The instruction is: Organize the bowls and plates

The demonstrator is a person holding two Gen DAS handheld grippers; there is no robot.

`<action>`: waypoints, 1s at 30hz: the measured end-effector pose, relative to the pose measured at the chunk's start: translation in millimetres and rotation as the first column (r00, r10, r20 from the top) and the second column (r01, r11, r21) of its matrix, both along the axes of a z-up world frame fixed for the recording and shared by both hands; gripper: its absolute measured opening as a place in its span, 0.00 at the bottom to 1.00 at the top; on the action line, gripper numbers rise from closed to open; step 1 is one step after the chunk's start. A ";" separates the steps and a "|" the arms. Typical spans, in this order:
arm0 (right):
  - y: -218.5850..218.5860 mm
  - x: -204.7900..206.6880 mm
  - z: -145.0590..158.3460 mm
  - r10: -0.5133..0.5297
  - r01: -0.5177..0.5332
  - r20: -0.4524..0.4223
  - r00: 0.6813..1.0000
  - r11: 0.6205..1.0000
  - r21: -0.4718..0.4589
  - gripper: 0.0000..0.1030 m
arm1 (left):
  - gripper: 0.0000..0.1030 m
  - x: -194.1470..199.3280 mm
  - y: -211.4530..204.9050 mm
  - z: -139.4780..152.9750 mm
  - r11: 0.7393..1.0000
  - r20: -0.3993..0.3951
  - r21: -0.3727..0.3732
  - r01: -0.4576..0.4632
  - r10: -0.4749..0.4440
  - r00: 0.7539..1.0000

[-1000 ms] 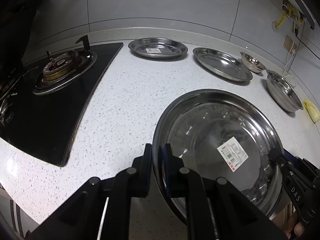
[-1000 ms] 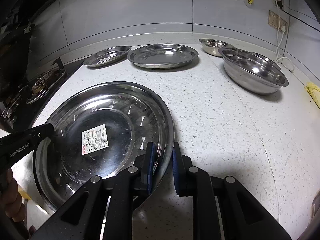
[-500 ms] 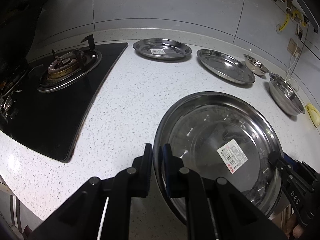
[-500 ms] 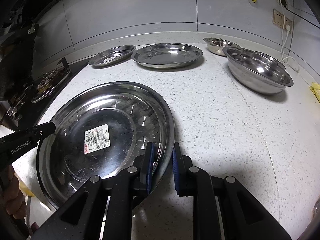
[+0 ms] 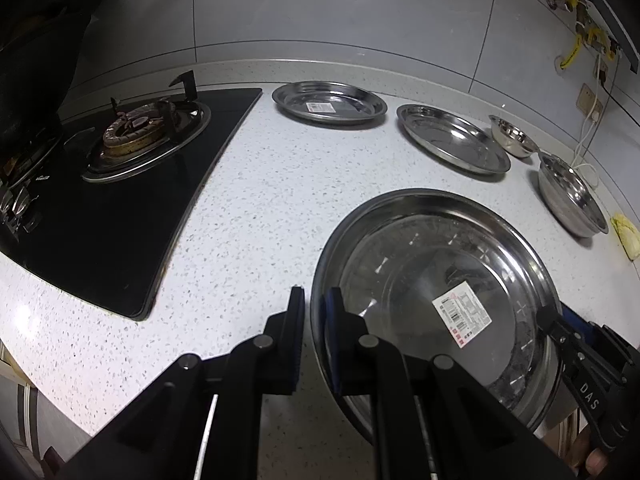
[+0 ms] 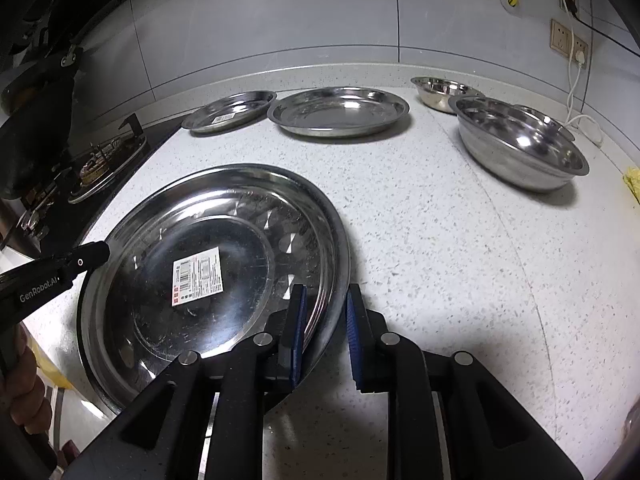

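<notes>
Jaws first: our right gripper (image 6: 323,322) has just been opening, and the big plate's (image 6: 224,248) rim sits between its pads with a little gap. Our left gripper (image 5: 314,326) pinches the other side of that rim tight. We think the big plate is now set down on the counter (image 6: 460,260). Two smaller plates (image 6: 340,114) and the bowls (image 6: 520,140) wait at the back, not stacked. All are shiny metal.

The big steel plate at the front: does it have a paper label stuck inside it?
Yes, the big steel plate carries a white barcode label on its flat centre.
</notes>
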State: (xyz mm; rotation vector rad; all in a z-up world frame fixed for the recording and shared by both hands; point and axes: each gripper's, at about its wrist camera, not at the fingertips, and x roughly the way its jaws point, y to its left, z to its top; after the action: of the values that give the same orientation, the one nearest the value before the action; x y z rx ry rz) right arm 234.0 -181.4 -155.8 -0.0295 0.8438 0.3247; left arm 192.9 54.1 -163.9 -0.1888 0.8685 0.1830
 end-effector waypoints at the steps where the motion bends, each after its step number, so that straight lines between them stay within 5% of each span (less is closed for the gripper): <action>1: -0.5 0.0 1.2 -0.001 0.001 0.004 1.000 1.000 0.001 0.25 | 0.10 -0.2 0.3 0.3 1.000 0.001 -0.001 -0.002 0.002 1.000; 3: -1.7 -0.3 4.1 -0.004 0.004 0.014 1.000 1.000 0.004 0.32 | 0.10 -0.6 0.3 1.4 1.000 0.003 0.003 -0.005 0.005 1.000; 26: -5.0 19.0 32.8 0.016 -0.019 0.081 0.997 0.999 0.027 0.32 | 0.11 16.7 5.2 41.1 0.999 0.066 -0.001 -0.037 0.037 0.997; 30: -4.3 31.7 41.6 0.021 -0.024 0.109 0.994 0.999 0.025 0.44 | 0.11 37.3 0.1 51.7 1.000 0.075 -0.010 -0.023 0.024 0.997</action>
State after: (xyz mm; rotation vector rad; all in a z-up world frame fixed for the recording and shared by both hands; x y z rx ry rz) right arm 265.7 -185.7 -114.2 -0.0315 0.7319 0.3522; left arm 230.2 54.2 -112.2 -0.2135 0.7929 0.1925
